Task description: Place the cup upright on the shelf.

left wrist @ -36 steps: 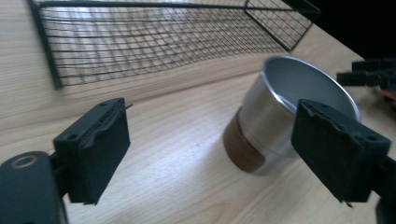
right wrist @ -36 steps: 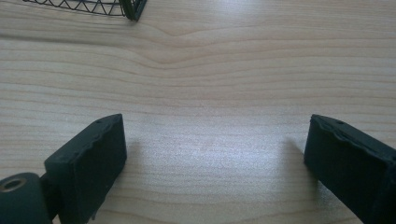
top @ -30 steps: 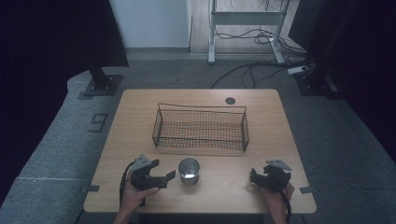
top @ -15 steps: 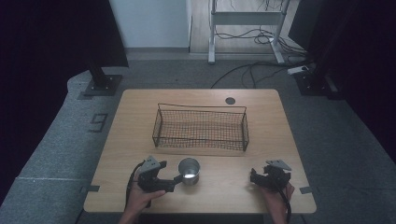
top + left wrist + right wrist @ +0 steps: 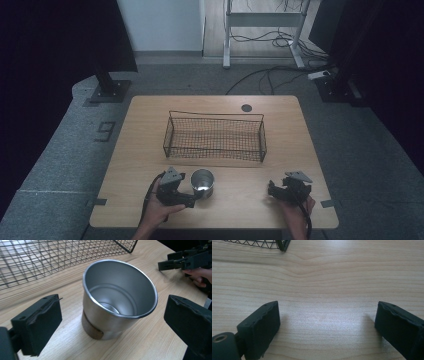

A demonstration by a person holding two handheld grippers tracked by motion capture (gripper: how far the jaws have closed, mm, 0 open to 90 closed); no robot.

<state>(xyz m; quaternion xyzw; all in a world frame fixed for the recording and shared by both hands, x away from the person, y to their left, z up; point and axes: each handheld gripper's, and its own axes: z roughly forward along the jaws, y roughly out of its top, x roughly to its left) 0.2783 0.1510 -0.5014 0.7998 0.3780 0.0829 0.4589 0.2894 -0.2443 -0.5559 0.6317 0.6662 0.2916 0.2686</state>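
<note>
- Shiny round metal cup [image 5: 117, 302] stands upright on the pale wooden table [image 5: 240, 205], between the left gripper's [image 5: 112, 322] wide-open jaws, untouched.
- Right gripper [image 5: 327, 322] gapes wide, holding nothing.

On my desk [image 5: 280, 112]: one steel cup [image 5: 202, 183], one wire basket [image 5: 215, 136]. I hold two tongs, left [image 5: 196, 199] and right [image 5: 271, 189], each with two black jaws. One grommet [image 5: 246, 107] near the far edge.
</note>
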